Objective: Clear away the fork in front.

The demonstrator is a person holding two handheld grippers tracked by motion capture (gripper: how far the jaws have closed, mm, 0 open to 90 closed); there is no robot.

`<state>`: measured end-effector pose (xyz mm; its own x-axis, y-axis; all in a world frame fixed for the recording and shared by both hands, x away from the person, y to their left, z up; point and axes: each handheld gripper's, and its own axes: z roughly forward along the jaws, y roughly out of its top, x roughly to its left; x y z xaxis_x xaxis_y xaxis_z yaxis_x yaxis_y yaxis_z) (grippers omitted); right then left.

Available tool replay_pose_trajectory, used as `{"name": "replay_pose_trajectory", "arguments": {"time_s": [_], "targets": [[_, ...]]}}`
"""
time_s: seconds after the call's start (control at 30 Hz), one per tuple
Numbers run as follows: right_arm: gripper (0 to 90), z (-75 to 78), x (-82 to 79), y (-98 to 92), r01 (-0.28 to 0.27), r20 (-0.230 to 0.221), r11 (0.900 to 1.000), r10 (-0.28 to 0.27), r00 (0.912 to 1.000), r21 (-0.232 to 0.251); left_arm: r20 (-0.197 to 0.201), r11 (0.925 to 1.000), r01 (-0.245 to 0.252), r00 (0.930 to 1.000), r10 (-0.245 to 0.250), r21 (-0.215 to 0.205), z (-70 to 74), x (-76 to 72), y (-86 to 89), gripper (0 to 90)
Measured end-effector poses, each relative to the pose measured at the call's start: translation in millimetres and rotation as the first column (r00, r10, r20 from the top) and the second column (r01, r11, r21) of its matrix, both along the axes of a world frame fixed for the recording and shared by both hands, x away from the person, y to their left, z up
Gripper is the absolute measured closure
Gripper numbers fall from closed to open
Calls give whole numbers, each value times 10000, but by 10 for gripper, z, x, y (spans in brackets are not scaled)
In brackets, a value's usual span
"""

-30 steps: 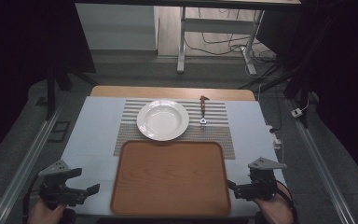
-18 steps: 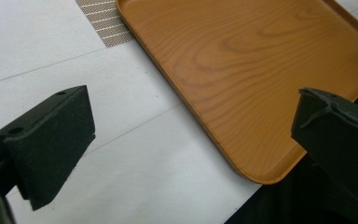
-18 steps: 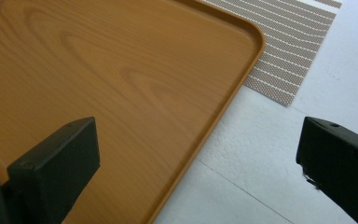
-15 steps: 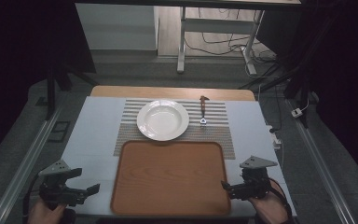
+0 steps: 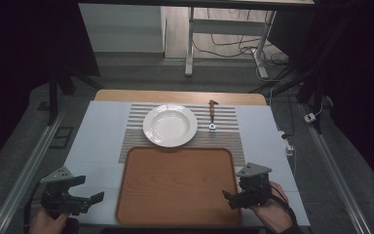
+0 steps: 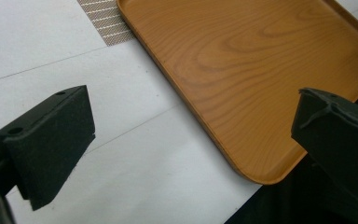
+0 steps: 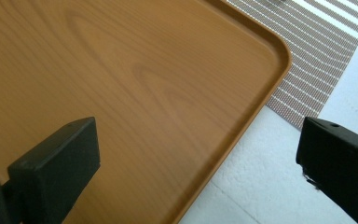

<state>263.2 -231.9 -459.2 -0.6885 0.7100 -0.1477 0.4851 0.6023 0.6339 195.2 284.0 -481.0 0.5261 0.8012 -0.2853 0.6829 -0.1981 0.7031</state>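
A wooden tray [image 5: 177, 185] lies at the table's near middle. Behind it a white plate [image 5: 170, 125] sits on a striped placemat [image 5: 226, 134], with a small brown-handled metal utensil [image 5: 212, 116] to its right. My left gripper [image 5: 88, 189] hovers open over the white table left of the tray, and nothing is between its jaws. In the left gripper view, the left gripper [image 6: 191, 135] straddles the tray's near left corner [image 6: 261, 70]. My right gripper [image 5: 229, 199] is open and empty above the tray's right edge. The right gripper view shows the right gripper [image 7: 200, 154] over the tray [image 7: 121, 70].
The white table cover [image 5: 102, 131] spreads around the tray and the placemat [image 7: 317, 56]. A strip of bare wooden tabletop [image 5: 180, 96] shows at the far edge. Metal rails [image 5: 24, 170] run along both sides of the table. A cable and small box [image 5: 287, 144] lie at the right edge.
My right gripper has moved left, from beside the tray to over its right edge. The left gripper has barely moved.
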Motion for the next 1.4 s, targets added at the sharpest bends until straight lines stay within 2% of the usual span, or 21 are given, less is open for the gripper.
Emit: {"name": "replay_pose_trajectory", "arguments": {"time_s": [0.17,0.37,0.4,0.43,0.67,0.77,1.03,1.23,1.4], "targets": [[0,-32,16,111,-259,323,9966,285,9991,-781,-30,10000,19,10000,-19,-7,-1,1,-2,0],[0,-94,54,236,-754,441,9795,850,9954,-1870,-54,10000,44,10000,-44,33,-2,4,-5,0],[0,-94,54,236,-754,441,9795,850,9954,-1870,-61,10000,41,10000,-41,51,-3,6,-8,0],[0,-113,79,278,-857,473,9722,982,9940,-2177,-119,10000,53,9999,-53,45,-4,10,-11,0],[0,-127,190,439,-1194,856,9428,1529,9845,-3112,-159,10000,61,9999,-60,64,-7,16,-11,0],[0,-140,238,488,-1362,983,9249,1818,9784,-3551,-154,9999,88,9998,-86,78,-7,18,-12,0],[0,-154,365,561,-1417,1214,8942,2114,9698,-4247,-204,9999,121,9997,-120,52,-9,22,-15,0],[0,-177,503,616,-1547,1297,8608,2457,9606,-4849,-201,9999,148,9997,-147,60,-10,23,-17,0],[0,-177,630,649,-1479,1460,8399,2589,9548,-5221,-191,9998,189,9996,-187,100,-9,22,-22,0]]}}
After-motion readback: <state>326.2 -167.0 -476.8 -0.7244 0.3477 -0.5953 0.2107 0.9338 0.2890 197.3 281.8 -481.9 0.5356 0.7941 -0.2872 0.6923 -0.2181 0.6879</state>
